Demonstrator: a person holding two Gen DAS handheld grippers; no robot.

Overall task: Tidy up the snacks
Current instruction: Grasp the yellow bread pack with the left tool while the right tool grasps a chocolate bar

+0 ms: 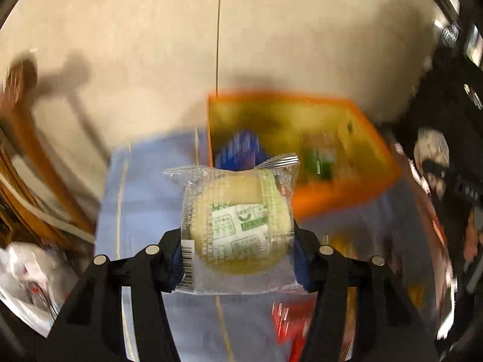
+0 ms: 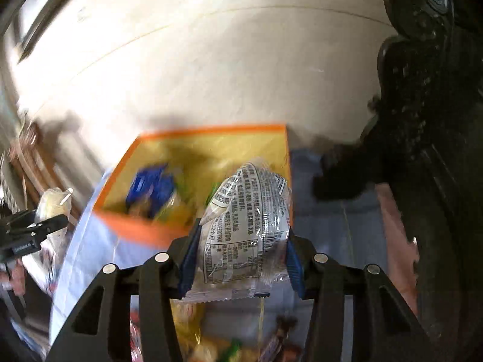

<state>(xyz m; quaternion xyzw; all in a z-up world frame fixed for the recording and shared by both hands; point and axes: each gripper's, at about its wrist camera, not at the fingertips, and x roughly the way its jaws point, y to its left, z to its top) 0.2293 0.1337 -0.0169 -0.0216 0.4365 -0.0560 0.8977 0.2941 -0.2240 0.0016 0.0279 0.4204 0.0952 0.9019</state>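
My left gripper [image 1: 237, 241] is shut on a round pale cake in a clear wrapper with green print [image 1: 238, 223], held above the blue cloth. An orange box with a yellow inside [image 1: 347, 190] stands ahead to the right, with a blue packet [image 1: 238, 150] and a green one inside. My right gripper [image 2: 241, 241] is shut on a clear-wrapped snack with black print [image 2: 247, 223], held near the front right corner of the same orange box [image 2: 132, 226]. The left gripper with its cake [image 2: 54, 202] shows at the left of the right wrist view.
A blue cloth [image 1: 145, 199] covers the table. Loose snacks lie near me: red packets [image 1: 286, 319] and yellow ones [image 2: 187, 325]. A wooden chair [image 1: 27, 138] stands left. A dark carved furniture piece [image 2: 422, 120] rises at right. Pale floor lies beyond.
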